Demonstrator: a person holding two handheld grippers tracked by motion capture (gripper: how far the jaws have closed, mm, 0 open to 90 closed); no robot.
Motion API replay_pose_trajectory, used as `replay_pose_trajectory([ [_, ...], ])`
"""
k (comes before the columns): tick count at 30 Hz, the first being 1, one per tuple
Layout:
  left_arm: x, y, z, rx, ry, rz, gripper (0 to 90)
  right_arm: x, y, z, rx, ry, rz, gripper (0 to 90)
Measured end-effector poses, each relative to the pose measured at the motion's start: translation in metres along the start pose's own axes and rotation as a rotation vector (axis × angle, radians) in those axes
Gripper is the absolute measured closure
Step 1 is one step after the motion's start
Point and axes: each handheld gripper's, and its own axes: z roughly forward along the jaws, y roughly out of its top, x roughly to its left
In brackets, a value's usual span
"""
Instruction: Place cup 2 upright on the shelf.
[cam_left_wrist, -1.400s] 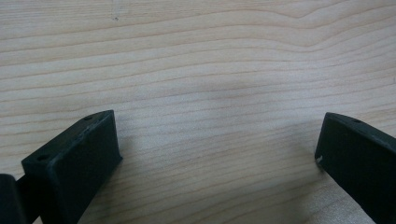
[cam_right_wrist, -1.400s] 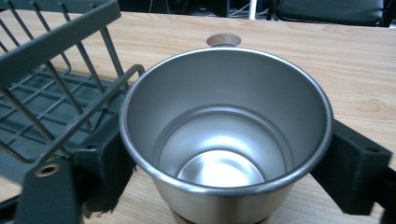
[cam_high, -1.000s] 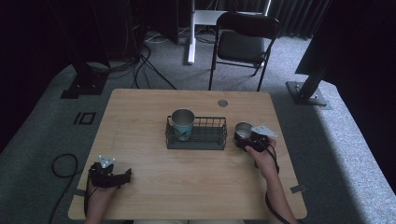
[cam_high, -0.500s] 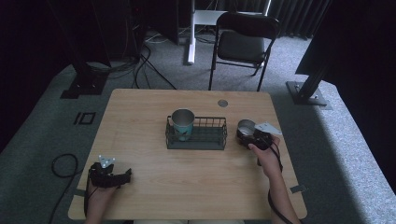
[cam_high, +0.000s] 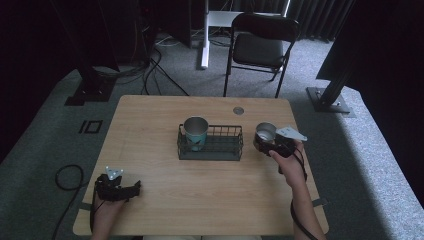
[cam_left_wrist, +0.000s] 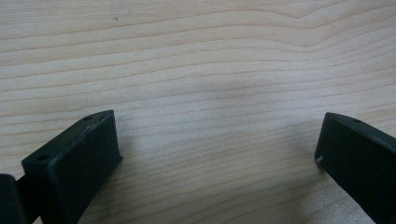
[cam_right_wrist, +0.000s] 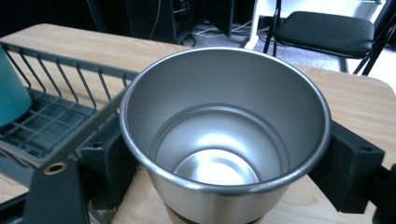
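Right gripper (cam_right_wrist: 224, 154): both black jaws pressed against the sides of a steel cup (cam_right_wrist: 224, 135), one at left-centre of the right gripper view, one at right-centre — clamped on it. Cup is upright, mouth open to the camera, inside bare metal. In the high view the same cup (cam_high: 265, 134) sits right of frame centre with the right gripper (cam_high: 280, 146) just below-right of it and the person's right hand (cam_high: 290, 162) behind; whether the cup base touches the table cannot be told from here.

Just left of the cup, a dark wire basket (cam_right_wrist: 51, 107) — rim and bars run across the left half of the right gripper view, very close to the left jaw. A teal cup (cam_right_wrist: 11, 93) shows at the far left edge, inside the basket. High view: basket (cam_high: 220, 147) at frame centre, teal cup (cam_high: 195, 131) upright in its left end.

Left gripper (cam_left_wrist: 219, 154): jaws spread wide, nothing between them, plain wood grain of the table (cam_left_wrist: 210, 70) under them. High view puts the left gripper (cam_high: 117, 189) in the lower left of frame, well apart from basket and cups.

Black folding chair (cam_high: 260, 45) beyond the table, upper centre.
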Motion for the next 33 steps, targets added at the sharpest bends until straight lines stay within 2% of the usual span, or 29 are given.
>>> replay_pose_trajectory([
  [12, 0.000, 0.000, 0.000, 0.000, 0.000, 0.000, 0.3, 0.005, 0.016, -0.005, -0.024, 0.027, -0.011, 17.7],
  [33, 0.000, 0.000, 0.000, 0.000, 0.000, 0.000, 0.3, 0.031, 0.055, -0.013, -0.071, 0.110, -0.064, 17.7],
])
